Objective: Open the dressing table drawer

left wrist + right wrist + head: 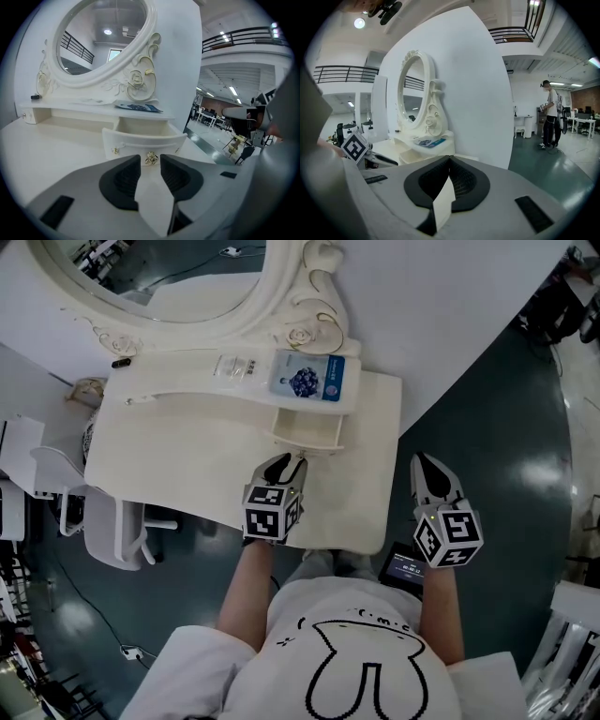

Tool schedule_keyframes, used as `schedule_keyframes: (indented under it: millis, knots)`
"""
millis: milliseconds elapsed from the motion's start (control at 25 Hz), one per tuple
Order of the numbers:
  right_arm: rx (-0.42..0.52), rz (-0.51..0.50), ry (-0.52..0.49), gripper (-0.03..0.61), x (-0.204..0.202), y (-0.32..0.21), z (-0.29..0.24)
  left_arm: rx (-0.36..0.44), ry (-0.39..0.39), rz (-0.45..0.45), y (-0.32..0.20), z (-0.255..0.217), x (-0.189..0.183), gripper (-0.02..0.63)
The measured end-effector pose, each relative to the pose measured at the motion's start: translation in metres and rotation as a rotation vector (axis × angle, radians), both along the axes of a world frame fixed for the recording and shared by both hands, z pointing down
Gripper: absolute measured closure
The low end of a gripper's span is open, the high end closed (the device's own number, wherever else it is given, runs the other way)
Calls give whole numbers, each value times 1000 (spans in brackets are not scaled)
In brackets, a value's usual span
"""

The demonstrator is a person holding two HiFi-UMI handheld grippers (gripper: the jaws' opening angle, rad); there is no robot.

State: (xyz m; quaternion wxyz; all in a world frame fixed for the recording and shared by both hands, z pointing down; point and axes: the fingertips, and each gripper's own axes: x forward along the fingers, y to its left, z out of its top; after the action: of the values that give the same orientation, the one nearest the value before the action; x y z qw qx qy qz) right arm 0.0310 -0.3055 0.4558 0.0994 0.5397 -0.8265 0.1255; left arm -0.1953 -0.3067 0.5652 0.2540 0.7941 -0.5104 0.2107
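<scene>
The drawer (pixel 305 430) of the white dressing table stands pulled out beneath the shelf, below a blue packet (pixel 309 381) and the oval mirror (pixel 300 296). The left gripper (pixel 289 463) hovers over the surface (pixel 187 465) just in front of the drawer. Its fingers (pixel 122 180) are spread, with the gold knob (pixel 151 158) in the gap, untouched. The right gripper (pixel 427 465) hangs off the table's right edge, fingers pressed together on nothing.

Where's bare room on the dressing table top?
Bare: tabletop left of the open drawer, from shelf to front edge; also a strip right of the drawer. Crowded: the shelf with its blue packet, and the drawer front, where the left gripper is.
</scene>
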Motion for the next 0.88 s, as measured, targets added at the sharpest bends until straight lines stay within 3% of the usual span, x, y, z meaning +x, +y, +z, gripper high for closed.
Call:
schedule_keyframes:
  millis: [400, 880]
  knots:
    - [58, -90, 12, 554, -14, -13, -26, 87, 5, -52, -13, -38, -11, 457]
    - [174, -128, 10, 557, -18, -31, -72, 233, 11, -71, -37, -102, -13, 457]
